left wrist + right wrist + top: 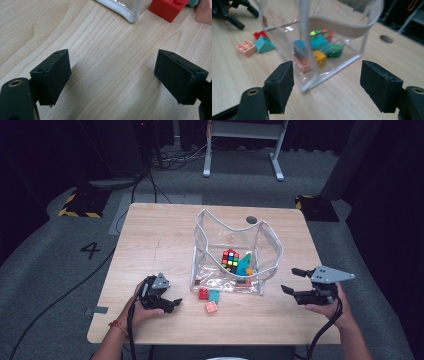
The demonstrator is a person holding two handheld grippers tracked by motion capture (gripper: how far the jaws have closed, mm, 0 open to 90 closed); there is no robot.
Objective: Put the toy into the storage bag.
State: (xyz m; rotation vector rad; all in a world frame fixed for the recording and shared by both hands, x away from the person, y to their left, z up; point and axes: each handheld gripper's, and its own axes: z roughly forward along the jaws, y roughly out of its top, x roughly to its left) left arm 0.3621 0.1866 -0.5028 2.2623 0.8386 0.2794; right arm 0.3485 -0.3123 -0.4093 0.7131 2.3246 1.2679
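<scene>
- My left gripper [167,302] rested on the bench [150,240], jaws parted, nothing between them.
- My right gripper [292,281] stood wide, empty, at the clear pouch's [235,252] 3 o'clock.
- Three loose bricks [209,299] lay at its 6 o'clock.

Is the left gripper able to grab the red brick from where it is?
Probably yes: the left gripper is open, and bare table lies between it and the red brick outside the clear bag.
</scene>
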